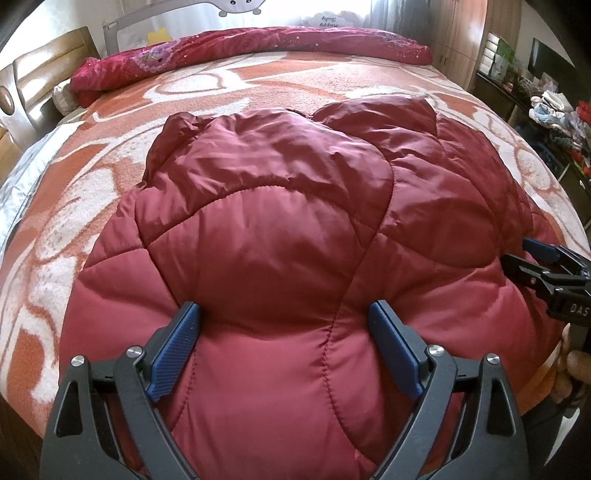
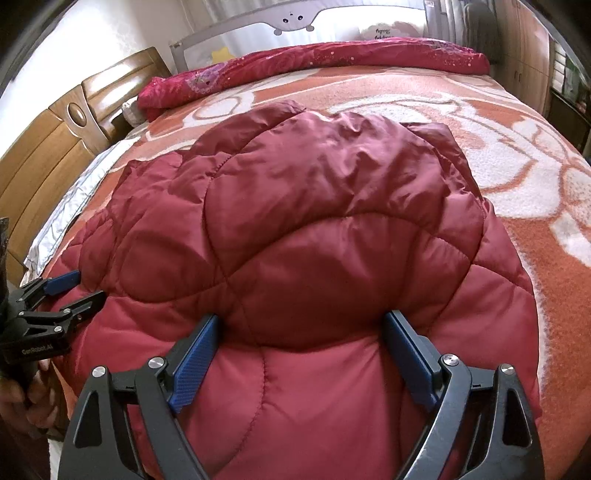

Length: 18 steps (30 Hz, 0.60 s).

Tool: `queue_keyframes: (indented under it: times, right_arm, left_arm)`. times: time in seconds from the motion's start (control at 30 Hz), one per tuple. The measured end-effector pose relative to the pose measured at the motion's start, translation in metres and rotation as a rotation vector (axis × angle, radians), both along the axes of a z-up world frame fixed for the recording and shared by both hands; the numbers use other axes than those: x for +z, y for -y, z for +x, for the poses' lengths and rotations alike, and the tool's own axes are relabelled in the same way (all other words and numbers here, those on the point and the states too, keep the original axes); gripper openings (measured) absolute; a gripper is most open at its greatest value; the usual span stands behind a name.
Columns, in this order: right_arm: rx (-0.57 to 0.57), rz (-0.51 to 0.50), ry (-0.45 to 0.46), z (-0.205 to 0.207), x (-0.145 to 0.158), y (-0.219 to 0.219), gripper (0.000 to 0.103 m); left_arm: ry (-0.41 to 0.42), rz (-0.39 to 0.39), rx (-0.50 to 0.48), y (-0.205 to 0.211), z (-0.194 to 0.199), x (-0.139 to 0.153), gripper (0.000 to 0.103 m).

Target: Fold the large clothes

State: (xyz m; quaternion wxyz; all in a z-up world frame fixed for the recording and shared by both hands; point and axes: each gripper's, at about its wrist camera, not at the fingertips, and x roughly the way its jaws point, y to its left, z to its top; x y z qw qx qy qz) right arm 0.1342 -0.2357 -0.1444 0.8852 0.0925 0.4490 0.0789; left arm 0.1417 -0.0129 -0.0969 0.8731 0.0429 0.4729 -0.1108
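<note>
Two hand-held grippers of mine sit over one quilted dark-red coat, which lies spread on the bed atop an orange-and-white patterned blanket.

Starting at the left, a wooden headboard runs along the bed's left side, with a strip of pale sheet showing at the blanket's edge. My left hand-held gripper has its blue-padded fingers spread wide apart, the tips pressed into the puffy fabric at the near edge of the coat, with a bulge of padding between them but nothing pinched. In the right wrist view the same tool shows at the coat's left border, jaws parted.

Farther right, my right hand-held gripper is also wide apart, its blue pads resting against the coat's near edge, a rounded swell of quilting between them. From the left wrist view it appears at the coat's right margin, open there too.

Along the far side of the bed lies a rolled crimson floral quilt, and behind it a grey bed rail. At the far right a dark shelf holds piled clothing.
</note>
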Motion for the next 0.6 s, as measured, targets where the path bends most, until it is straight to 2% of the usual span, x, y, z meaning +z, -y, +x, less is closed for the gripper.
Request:
queue_keyframes:
  times: [0.2,0.27,0.4,0.6]
  right_arm:
    - [-0.017,-0.035,0.077,-0.035,0.026,-0.005,0.085]
    - [-0.010,-0.055,0.044,-0.039,0.018,-0.004,0.085]
    - [-0.019,-0.009,0.028,-0.036,-0.002,0.006,0.086]
    - [-0.021,0.007,0.039,-0.044,0.016,0.007,0.085]
  left_arm:
    - [0.005,0.001,0.003,-0.001,-0.002,0.001,0.093]
    - [0.010,0.006,0.004,0.002,-0.003,0.000,0.093]
    - [0.018,0.016,0.001,0.005,-0.006,-0.002,0.094]
    - [0.041,0.027,0.017,0.002,-0.029,0.016,0.093]
